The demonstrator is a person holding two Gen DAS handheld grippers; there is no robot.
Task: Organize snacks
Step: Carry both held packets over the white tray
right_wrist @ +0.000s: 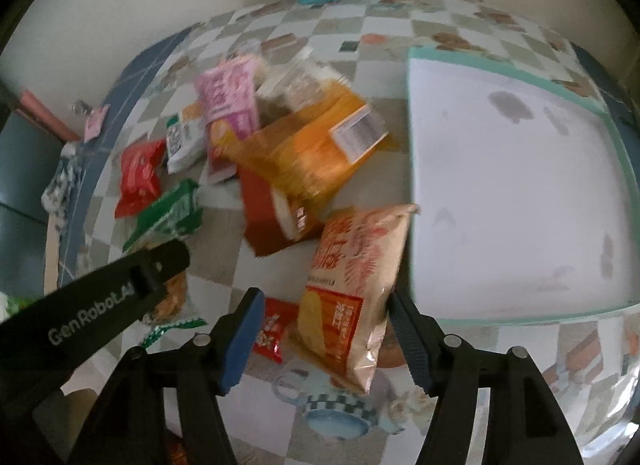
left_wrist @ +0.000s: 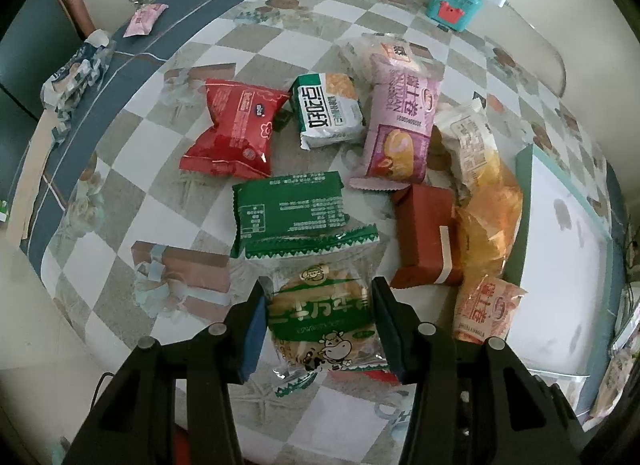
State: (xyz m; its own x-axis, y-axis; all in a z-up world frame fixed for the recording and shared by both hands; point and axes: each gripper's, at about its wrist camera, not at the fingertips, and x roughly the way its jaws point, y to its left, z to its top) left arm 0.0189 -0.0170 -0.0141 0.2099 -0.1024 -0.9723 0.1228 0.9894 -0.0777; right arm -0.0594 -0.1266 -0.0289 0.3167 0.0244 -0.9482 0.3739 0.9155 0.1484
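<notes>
Checkered counter strewn with snacks, left claw spread around cow biscuit pack, pads beside it, grip unclear, right claw spread around orange pack, white tray just right of the pile.

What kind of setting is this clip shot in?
Probably a home dining or kitchen table: a patterned checkered tablecloth, loose snack packets such as the red one, and a white tray beside them.
</notes>
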